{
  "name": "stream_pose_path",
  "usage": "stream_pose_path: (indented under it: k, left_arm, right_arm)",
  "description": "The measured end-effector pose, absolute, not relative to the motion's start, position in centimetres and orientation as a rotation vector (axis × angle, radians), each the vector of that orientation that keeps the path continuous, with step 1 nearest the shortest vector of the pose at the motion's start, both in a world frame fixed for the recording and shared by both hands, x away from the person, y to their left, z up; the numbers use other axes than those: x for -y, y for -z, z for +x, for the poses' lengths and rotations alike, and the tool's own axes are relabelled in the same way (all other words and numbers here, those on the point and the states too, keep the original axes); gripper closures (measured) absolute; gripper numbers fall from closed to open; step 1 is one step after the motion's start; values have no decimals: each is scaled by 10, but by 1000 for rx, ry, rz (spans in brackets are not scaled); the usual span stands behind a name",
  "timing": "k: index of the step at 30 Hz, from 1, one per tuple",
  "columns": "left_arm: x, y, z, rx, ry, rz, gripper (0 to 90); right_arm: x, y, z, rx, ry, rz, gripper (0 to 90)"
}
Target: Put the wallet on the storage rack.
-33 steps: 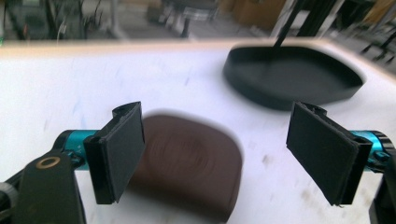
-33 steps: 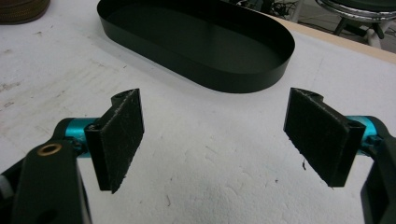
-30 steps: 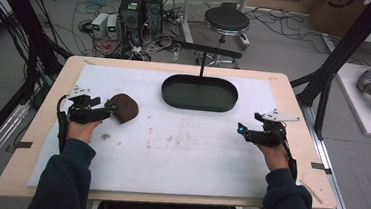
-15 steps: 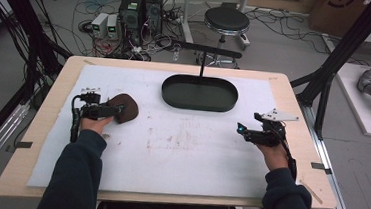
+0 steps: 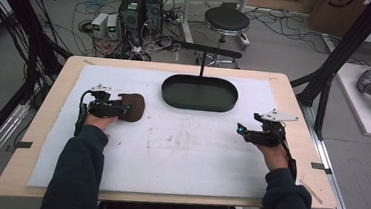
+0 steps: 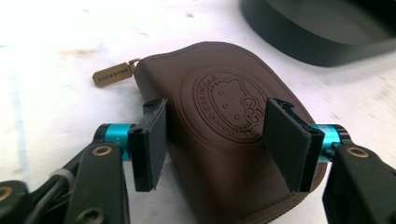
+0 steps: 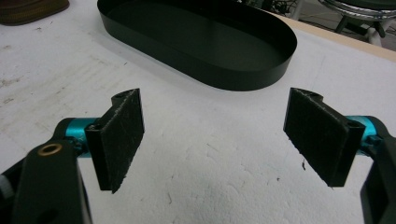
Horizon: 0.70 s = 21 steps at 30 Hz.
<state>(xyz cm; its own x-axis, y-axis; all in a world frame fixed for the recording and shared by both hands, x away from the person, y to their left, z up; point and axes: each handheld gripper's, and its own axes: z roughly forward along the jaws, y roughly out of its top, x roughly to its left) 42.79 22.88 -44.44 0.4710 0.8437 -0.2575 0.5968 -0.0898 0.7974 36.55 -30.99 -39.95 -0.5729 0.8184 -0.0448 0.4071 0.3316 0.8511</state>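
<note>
Bench: one pale wooden bench top [image 5: 294, 100] with one white foam sheet [image 5: 180, 149] laid over most of it.
Pouch: one small brown leather pouch [image 6: 224, 135] with a round stamped picture on top, lying flat on the white sheet near the left edge of the bench. Seen also from above [image 5: 132, 107].
Tag: one little gold tag [image 6: 111, 74] with letters on it, at the far left corner of the pouch, lying on the sheet.
Tray: one black oval metal tray [image 5: 199, 93] with a low wall, near the far edge of the bench, about the middle. Well apart from the pouch. Seen too in the right gripper view [image 7: 280, 51].
Left gripper: one black two-jaw gripper [image 6: 215, 140] held in the left hand [image 5: 98, 121], right at the pouch.
Left jaws: apart, one on each side of the pouch top, low over it. Left pad at the pouch's edge. Touching or not: cannot tell.
Right gripper: one black two-jaw gripper [image 7: 215, 135] held in the right hand [image 5: 275, 152], near the right edge of the bench, over bare sheet.
Right jaws: wide apart, holding nothing, pointing toward the tray.
Arms: two dark blue sleeves [image 5: 75, 176] coming in from the near edge.
Count: two grippers, one pouch, one tag, one tray.
</note>
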Motion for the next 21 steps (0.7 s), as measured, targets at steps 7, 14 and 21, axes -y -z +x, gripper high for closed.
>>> stream_pose_path:
  k: [7, 14, 21]
  left_arm:
    - [-226, 440, 421, -1131, -240, 1867, 510]
    - [-222, 435, 412, -1071, -167, 1931, 518]
    - [-220, 435, 403, -1209, -165, 1798, 227]
  right_arm:
    - [311, 399, 365, -2124, -1162, 1080, 206]
    - [311, 398, 364, -2122, -1162, 1079, 206]
    - [312, 398, 364, -2124, -1165, 1080, 208]
